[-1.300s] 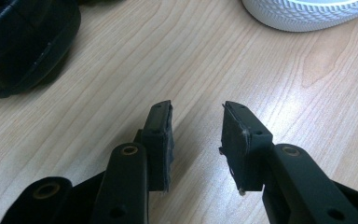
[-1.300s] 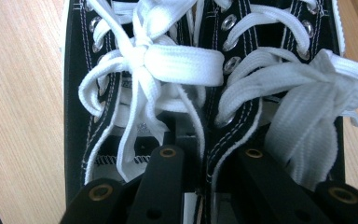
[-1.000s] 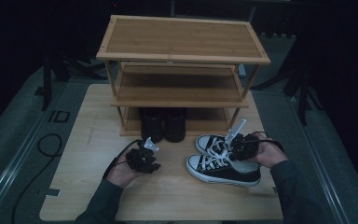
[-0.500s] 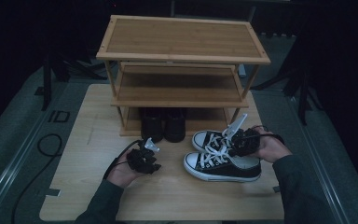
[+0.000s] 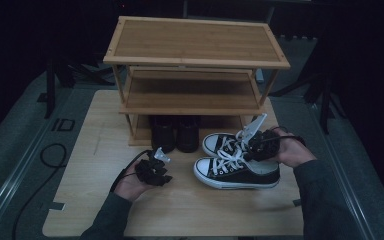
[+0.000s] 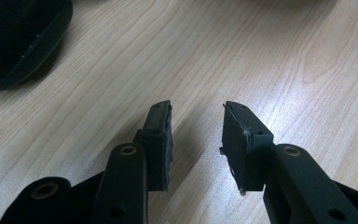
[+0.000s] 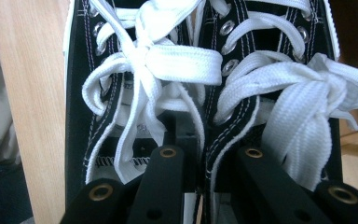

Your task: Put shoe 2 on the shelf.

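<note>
The sneakers [image 5: 237, 165] were black canvas with white laces, white stitching and white rubber soles, the shoes [image 5: 175, 132] under the rack [image 5: 195, 47] plain black, the rack and table [image 5: 100, 150] pale wood-grain, and both grippers' jaws matt black.

i count two black-and-white sneakers [image 5: 237, 167] on my table [image 5: 95, 150], side by side. one wooden rack [image 5: 195, 75] with three shelves stands behind them. under it i see two dark shoes [image 5: 175, 132].
</note>
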Demonstrator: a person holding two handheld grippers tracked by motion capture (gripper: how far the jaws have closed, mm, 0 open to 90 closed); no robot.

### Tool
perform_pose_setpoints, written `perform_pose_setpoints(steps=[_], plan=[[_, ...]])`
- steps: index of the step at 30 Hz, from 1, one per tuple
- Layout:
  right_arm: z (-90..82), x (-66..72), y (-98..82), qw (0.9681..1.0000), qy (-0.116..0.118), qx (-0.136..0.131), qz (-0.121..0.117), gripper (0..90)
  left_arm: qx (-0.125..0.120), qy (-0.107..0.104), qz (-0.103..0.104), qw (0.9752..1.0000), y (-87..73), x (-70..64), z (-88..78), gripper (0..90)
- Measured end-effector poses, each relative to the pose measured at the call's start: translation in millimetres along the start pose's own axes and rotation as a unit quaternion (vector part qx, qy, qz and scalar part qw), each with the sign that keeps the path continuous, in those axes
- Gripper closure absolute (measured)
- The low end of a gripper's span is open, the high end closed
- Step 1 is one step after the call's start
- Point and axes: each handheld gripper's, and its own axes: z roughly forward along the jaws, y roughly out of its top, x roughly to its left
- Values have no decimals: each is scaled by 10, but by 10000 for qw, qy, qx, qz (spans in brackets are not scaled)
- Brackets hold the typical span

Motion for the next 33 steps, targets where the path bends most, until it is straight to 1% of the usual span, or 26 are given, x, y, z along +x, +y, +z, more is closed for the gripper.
perform_pose_setpoints(steps=[5,12,17,23,28,33], plan=[[-85,2,91,9999,11,-89,-107,854,-12,2,-14,10000,-3,4,-8,631],[-173,11,223,9996,52,-121,-238,854,-14,3,-9,10000,-5,8,-14,631],[-253,19,306,9992,46,-213,-338,854,-63,35,-60,10000,-17,31,-48,630],[-346,30,402,9986,94,-283,-441,854,-98,71,-119,9999,-46,71,-91,628],[-412,50,479,9975,135,-419,-552,854,-95,113,-199,9997,-88,107,-116,627],[-500,77,593,9969,142,-434,-644,853,-118,127,-232,9996,-111,116,-130,617]])
